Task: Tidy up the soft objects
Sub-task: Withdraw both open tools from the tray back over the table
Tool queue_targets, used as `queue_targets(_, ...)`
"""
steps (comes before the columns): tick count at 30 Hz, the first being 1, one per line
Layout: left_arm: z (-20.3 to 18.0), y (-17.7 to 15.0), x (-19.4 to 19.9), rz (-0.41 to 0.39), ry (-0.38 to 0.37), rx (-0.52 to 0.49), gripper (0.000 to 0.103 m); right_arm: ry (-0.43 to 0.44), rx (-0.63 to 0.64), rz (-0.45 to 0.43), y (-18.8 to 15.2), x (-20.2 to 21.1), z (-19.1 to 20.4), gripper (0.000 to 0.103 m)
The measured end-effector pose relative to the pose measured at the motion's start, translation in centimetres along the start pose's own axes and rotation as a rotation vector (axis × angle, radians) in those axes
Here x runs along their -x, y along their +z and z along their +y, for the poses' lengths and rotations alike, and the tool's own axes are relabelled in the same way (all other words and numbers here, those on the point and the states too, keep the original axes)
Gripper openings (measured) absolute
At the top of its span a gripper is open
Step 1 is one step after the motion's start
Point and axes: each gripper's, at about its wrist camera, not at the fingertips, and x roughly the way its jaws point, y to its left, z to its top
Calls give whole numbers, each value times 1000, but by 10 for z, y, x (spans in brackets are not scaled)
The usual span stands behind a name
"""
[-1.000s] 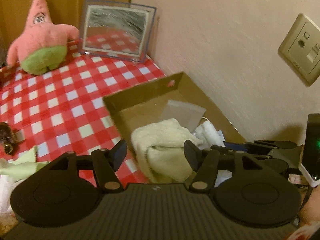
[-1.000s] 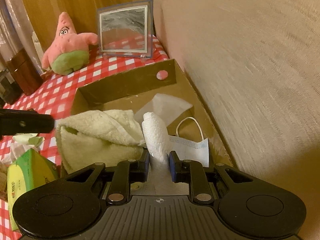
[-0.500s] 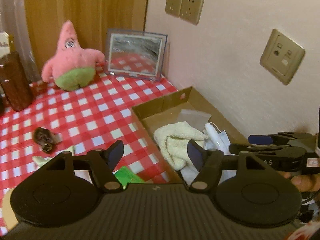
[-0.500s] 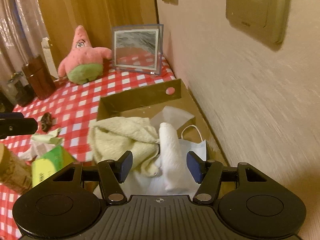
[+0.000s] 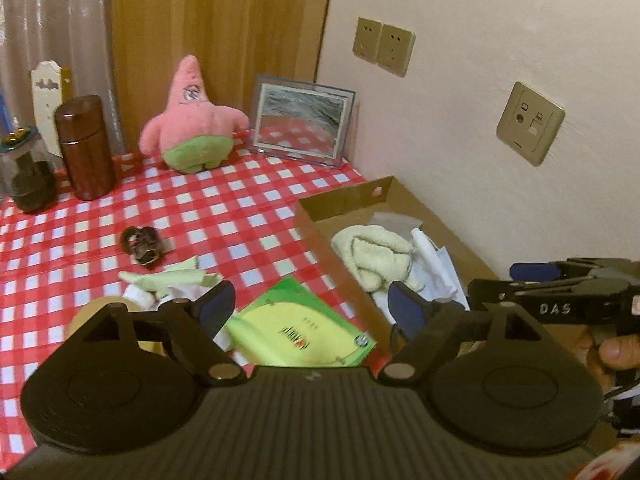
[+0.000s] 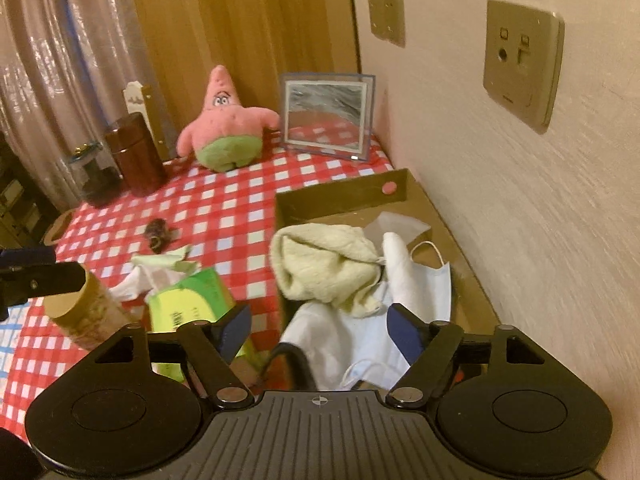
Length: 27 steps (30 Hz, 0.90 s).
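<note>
An open cardboard box (image 5: 340,204) (image 6: 340,200) stands by the wall. In it lie a cream towel (image 5: 374,248) (image 6: 324,264), a white rolled cloth (image 6: 400,264) and a pale blue face mask (image 6: 436,292). A pink starfish plush (image 5: 192,124) (image 6: 224,124) sits at the back of the checked table. A green tissue pack (image 5: 300,328) (image 6: 188,304) and crumpled tissues (image 5: 168,280) lie left of the box. My left gripper (image 5: 310,308) hangs above the tissue pack, jaws opening, nothing between them. My right gripper (image 6: 320,328) hovers over the box's near end, jaws opening, holding nothing.
A framed mirror (image 5: 302,120) leans on the wall beside the plush. A brown canister (image 5: 84,148) and a glass jar (image 5: 24,172) stand at the back left. A small brown object (image 5: 142,244) lies mid-table. A cardboard tube (image 6: 80,312) stands near the tissue pack.
Both grippers have risen and pulled back from the box. The right gripper let go of the white rolled cloth, which now lies in the box. Both jaws widened.
</note>
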Motion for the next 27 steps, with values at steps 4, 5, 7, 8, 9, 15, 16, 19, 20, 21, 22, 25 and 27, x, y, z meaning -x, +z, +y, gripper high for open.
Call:
queue_targets(4, 11, -14, 19, 5, 21, 16, 82, 13, 21, -5, -4, 9, 15, 77)
queue_targets(5, 13, -18, 24, 6, 30, 17, 82, 15, 29, -7, -5, 11, 20, 77)
queue_targets(7, 18, -24, 31, 2, 48, 31, 83, 20, 41, -12, -6, 14, 26, 77)
queue_targets(8, 21, -27, 36, 0, 51, 36, 83, 23, 47, -12, -7, 16, 29, 77)
queue_targets(9, 24, -30, 39, 0, 55, 43, 83, 28, 54, -14, -7, 18, 34, 78)
queue_targets(15, 44, -41, 60, -4, 117, 81, 84, 57, 77, -23, -8, 23, 53, 78)
queue_targets(16, 47, -43, 64, -6, 133, 84, 84, 63, 78, -22, -9, 22, 55, 78)
queue_targets(19, 57, -46, 71, -6, 156, 98, 84, 78, 88, -16, -11, 20, 64, 78)
queue_targets(20, 60, -47, 74, -6, 163, 101, 84, 83, 94, -14, -11, 20, 67, 78)
queue_targets(21, 63, -49, 76, -5, 171, 104, 84, 86, 97, -13, -11, 20, 69, 78)
queue_targets(22, 65, -50, 77, -4, 176, 105, 84, 91, 100, -12, -11, 19, 72, 78)
queue_targets(25, 73, -54, 81, 3, 188, 109, 84, 102, 109, -7, -11, 18, 78, 78)
queue_targets(27, 79, -57, 85, 3, 192, 115, 84, 110, 114, -4, -11, 17, 82, 78)
